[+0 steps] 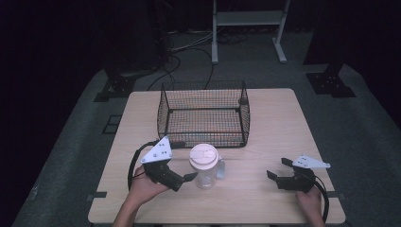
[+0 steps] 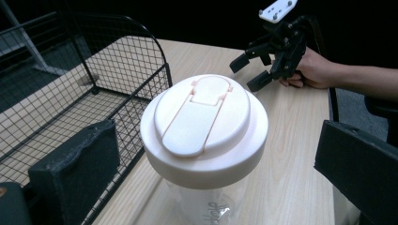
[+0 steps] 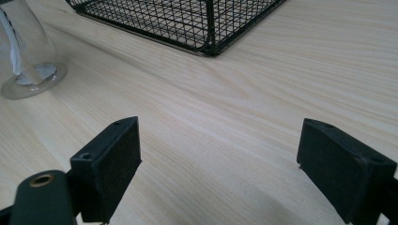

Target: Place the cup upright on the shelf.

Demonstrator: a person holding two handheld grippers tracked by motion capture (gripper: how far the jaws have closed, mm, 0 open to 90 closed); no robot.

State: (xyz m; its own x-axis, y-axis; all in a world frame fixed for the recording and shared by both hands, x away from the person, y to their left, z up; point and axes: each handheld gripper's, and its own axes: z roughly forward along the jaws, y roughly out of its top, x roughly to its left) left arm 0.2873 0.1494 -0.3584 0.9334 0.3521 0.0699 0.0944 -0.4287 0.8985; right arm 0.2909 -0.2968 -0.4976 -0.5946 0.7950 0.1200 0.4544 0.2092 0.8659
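The clear bottle (image 1: 206, 171) stood upright on the table (image 1: 265, 142), near the middle of the near half, just in front of the wire basket (image 1: 204, 113). A pale, round lid (image 1: 204, 157) with a flip cap closed the top of the bottle. In the high view, the lid overlapped the lower edge of the basket's near wall; whether the two touched could not be determined there.

The left tool (image 1: 189, 177) was held in the person's left hand (image 1: 142, 187) at the near left of the table. Its jaws stood wide apart and pointed right, toward the bottle. In the left gripper view, the bottle (image 2: 206, 206) sat between the two jaws with a gap on each side, and neither pad made visible contact with the lid (image 2: 204, 131). The basket (image 2: 89, 93) lay just to the left of the bottle in that view.

The right tool (image 1: 278, 171) was held in the right hand (image 1: 309, 201) at the near right of the table, well apart from the bottle. Its jaws stood wide apart and held nothing. In the right gripper view, bare table (image 3: 225, 117) lay between the jaws, the bottle base (image 3: 28, 70) stood at the far left, and a basket corner (image 3: 209, 28) lay ahead.
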